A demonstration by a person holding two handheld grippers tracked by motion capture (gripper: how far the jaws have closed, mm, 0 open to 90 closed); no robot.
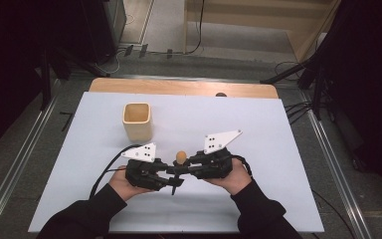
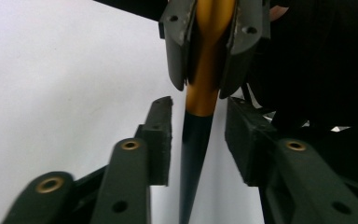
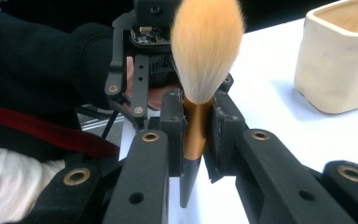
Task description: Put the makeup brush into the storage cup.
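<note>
High view shows both grippers meeting low over the white table (image 1: 258,199), with a makeup brush (image 1: 180,158) standing upright between them and a cream square cup (image 1: 137,121) well apart behind, open end up. The right gripper (image 3: 196,140) is pinched onto the brush's gold ferrule, just under the fluffy orange bristles (image 3: 207,46) — the dark tapered handle (image 3: 189,179) hangs below the jaws. In the left gripper view, the left gripper (image 2: 198,135) stands spread on either side of that dark handle (image 2: 193,158), not touching it as far as I can see.

The brush looks light and stiff along the handle and ferrule, soft and easily splayed at the bristles. The handle is smooth and tapers, so I'd guess it could slip — the straight ferrule or the thick upper handle is the sound place to take hold, never the hair.
</note>
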